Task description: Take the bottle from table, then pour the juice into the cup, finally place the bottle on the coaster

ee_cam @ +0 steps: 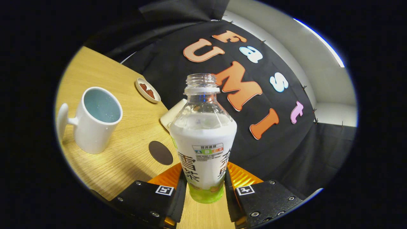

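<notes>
Bottle held, ready to pour.

The jaws (203, 190) squeeze one open bottle (203, 140) from both sides, and it looks lifted off the worktop (127, 165). Next, I think, it must move left over the one cup (95, 121) and tip slowly. One dark coaster (160, 152) waits just ahead-left; one small dish (147, 90) sits beyond.

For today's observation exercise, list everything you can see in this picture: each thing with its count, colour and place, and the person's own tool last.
bottle: one, clear with a white label, uncapped, between the fingers
cup: one, white, on the table beyond the fingers, beside the coaster
coaster: one, dark brown, on the table between cup and bottle
small dish: one, white with reddish-brown pieces, beyond the cup
pale flat object: one, cream, partly behind the bottle
table: one, light wood
hand-held gripper: one, both fingers pressing the bottle's lower body
</notes>
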### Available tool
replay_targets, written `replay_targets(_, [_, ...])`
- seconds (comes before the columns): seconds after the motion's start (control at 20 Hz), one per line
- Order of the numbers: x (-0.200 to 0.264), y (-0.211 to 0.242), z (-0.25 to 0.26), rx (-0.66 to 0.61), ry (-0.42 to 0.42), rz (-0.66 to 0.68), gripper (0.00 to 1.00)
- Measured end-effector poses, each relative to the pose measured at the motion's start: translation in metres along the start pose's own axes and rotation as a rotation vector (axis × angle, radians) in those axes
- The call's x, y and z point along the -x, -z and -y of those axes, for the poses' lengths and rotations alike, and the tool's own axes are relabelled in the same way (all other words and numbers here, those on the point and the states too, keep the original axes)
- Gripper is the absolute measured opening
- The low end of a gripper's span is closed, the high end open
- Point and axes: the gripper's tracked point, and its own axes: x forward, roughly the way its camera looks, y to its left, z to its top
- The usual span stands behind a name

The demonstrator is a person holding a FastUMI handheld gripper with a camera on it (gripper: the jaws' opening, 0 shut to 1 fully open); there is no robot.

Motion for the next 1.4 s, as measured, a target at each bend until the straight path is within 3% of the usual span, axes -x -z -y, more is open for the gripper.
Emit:
replay_targets(0.45, [-0.006,-0.027,0.012,0.323,0.105,0.102,0.57])
replay_targets(0.7, [-0.011,-0.04,0.002,0.46,0.111,0.159,0.56])
replay_targets(1.4, [-0.011,-0.047,0.003,0.652,0.118,0.236,0.56])
